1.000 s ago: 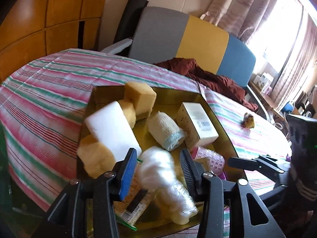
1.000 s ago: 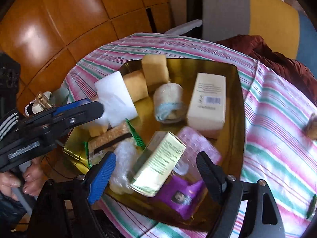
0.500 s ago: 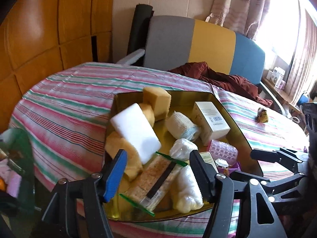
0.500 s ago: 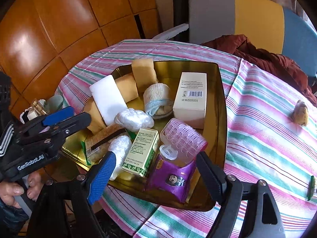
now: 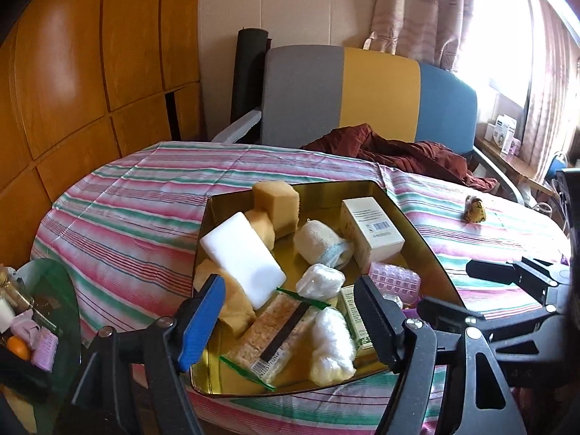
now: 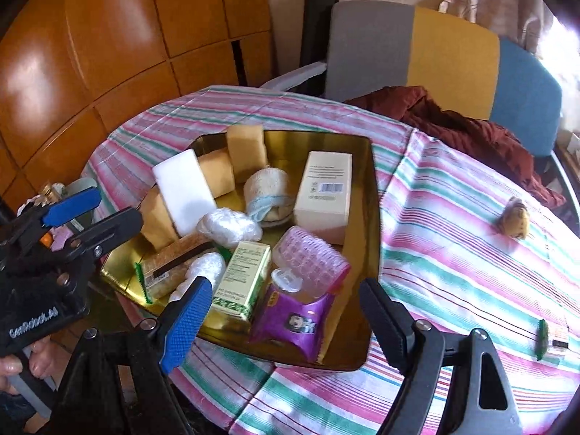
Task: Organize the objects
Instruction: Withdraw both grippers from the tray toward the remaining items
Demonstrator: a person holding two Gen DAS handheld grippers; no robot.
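Your left hand-held gripper (image 5: 290, 320) has just been opening and hangs empty over the gold tray's (image 6: 373, 188) near edge; the plastic-wrapped bundles (image 5: 331, 344) lie inside it. Your right hand-held gripper (image 6: 284, 320) stands wide, holding nothing.

Wood-panelled wall (image 5: 90, 72), tricolour chair (image 5: 362, 98), bright curtained window (image 5: 507, 36).
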